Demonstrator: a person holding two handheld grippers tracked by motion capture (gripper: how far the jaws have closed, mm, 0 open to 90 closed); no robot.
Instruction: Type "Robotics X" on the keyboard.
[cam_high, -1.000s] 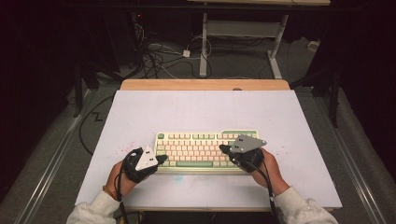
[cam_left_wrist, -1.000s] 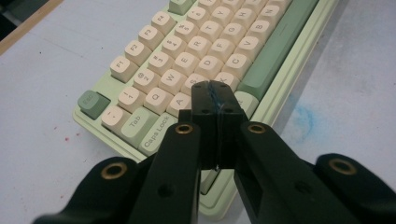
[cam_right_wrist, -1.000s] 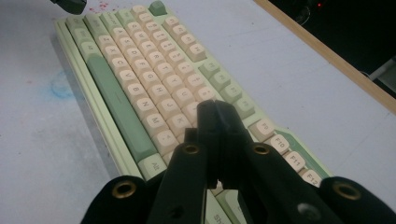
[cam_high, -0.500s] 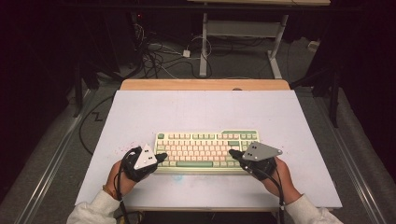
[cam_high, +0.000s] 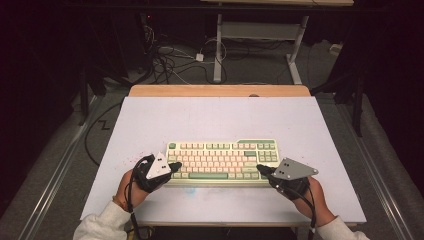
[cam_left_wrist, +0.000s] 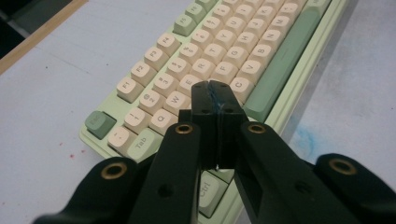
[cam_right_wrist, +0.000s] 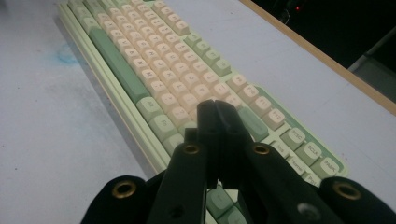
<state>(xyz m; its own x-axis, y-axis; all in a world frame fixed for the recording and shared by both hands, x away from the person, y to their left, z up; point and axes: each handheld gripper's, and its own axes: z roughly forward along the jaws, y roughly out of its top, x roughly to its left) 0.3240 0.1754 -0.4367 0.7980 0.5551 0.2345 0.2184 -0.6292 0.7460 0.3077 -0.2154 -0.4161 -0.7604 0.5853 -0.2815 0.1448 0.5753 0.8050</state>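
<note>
One cream-and-green mechanical keyboard (cam_high: 223, 159); two black two-jaw grippers, left (cam_high: 175, 166), right (cam_high: 260, 169); one white rectangular tabletop (cam_high: 215, 117).

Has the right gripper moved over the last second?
Yes. The right gripper has slid right and toward the person along the keyboard, from its right-centre keys to its near right corner.

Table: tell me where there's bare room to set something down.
The widest free patch on the table lies between the keyboard and the far wooden edge. Bare strips also flank the keyboard's left and right ends. The near edge is crowded: the left tool and right tool, both shut, sit at the keyboard's near corners.
</note>
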